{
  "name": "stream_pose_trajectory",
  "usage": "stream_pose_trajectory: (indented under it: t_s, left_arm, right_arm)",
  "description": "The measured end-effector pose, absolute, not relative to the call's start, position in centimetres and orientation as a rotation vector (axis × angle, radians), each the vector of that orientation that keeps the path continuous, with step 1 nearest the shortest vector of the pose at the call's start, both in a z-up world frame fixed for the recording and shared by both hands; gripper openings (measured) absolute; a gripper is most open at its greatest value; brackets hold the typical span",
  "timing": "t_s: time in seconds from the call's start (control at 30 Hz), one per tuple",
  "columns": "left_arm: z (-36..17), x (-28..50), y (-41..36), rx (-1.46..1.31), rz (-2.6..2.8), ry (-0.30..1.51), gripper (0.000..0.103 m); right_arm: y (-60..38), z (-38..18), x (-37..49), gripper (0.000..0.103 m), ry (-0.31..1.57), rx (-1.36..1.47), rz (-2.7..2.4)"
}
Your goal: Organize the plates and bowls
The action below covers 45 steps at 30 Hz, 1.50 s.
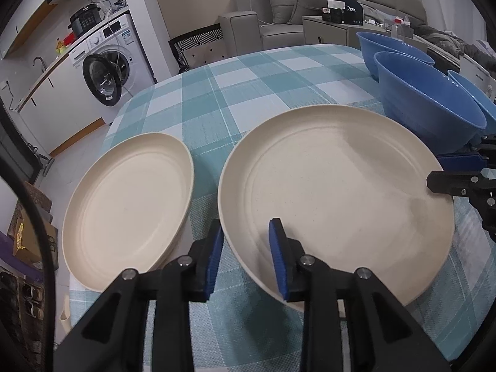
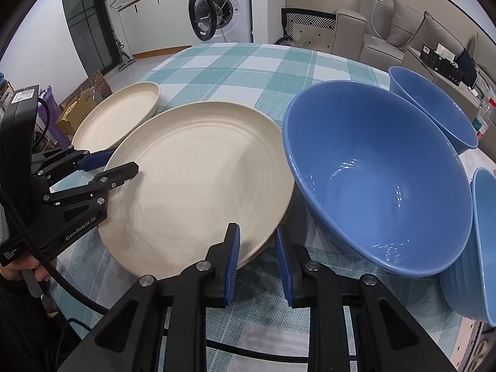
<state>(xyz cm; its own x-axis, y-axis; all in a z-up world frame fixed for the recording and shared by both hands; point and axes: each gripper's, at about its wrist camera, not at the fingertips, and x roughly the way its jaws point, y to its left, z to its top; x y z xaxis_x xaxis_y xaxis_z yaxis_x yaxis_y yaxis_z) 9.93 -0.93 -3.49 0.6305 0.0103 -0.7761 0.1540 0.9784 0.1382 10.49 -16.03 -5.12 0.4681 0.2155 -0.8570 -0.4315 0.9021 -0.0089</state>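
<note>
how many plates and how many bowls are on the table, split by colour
cream plates: 2, the near plate between both tools and the far plate
blue bowls: 3, the big near bowl, the far bowl, the edge bowl
total: 5

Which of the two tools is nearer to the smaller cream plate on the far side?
Left. The left tool straddles the large plate's rim, right beside the small plate. The right tool sits at the large plate's opposite edge, next to the blue bowl.
</note>
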Motion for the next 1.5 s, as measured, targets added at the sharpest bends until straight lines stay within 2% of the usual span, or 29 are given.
stream_pose_trajectory:
  t_s: [0.33, 0.47, 0.93, 1.03, 1.07, 1.17, 1.27, 1.33, 1.37, 1.4, 1.47, 1.5]
  left_arm:
    - [-3.4, 9.8, -0.9, 0.197, -0.105, 0.89, 0.037]
    - [-3.4, 9.7, -1.0, 0.187, -0.125, 0.895, 0.045]
    - [-1.3, 8.9, 0.2, 0.11, -0.16, 0.863, 0.051]
    - [-0.6, 8.6, 0.4, 0.104, -0.159, 0.848, 0.051]
    - [-0.4, 8.5, 0.5, 0.1, -0.16, 0.842, 0.051]
    - [0.5, 8.1, 0.7, 0.088, -0.161, 0.814, 0.052]
    - [1.5, 7.7, 1.0, 0.08, -0.157, 0.787, 0.052]
    - [2.1, 7.4, 1.2, 0.075, -0.153, 0.77, 0.056]
    - [2.3, 7.3, 1.4, 0.071, -0.152, 0.764, 0.063]
    - [2.6, 7.2, 1.5, 0.066, -0.148, 0.756, 0.076]
    - [3.1, 6.9, 1.9, 0.054, -0.132, 0.728, 0.093]
    - [3.4, 6.8, 2.1, 0.046, -0.124, 0.715, 0.097]
  right_arm:
    - [-16.2, -5.1, 10.3, 0.024, 1.004, -0.249, 0.405]
    - [-16.2, -5.1, 10.2, 0.027, 1.004, -0.247, 0.415]
    - [-16.2, -4.1, 9.6, 0.035, 0.983, -0.223, 0.454]
    - [-16.1, -3.7, 9.3, 0.043, 0.971, -0.213, 0.475]
    - [-16.1, -3.4, 9.2, 0.049, 0.966, -0.205, 0.486]
    - [-15.7, -2.8, 8.9, 0.054, 0.948, -0.198, 0.509]
    - [-15.6, -2.2, 8.9, 0.066, 0.936, -0.182, 0.526]
    - [-15.4, -1.8, 8.8, 0.068, 0.927, -0.174, 0.538]
    - [-15.3, -1.6, 8.8, 0.07, 0.921, -0.175, 0.543]
    - [-15.1, -1.3, 8.7, 0.073, 0.91, -0.175, 0.554]
    - [-14.9, -0.9, 8.7, 0.083, 0.895, -0.172, 0.565]
    - [-14.8, -0.5, 8.7, 0.087, 0.88, -0.168, 0.568]
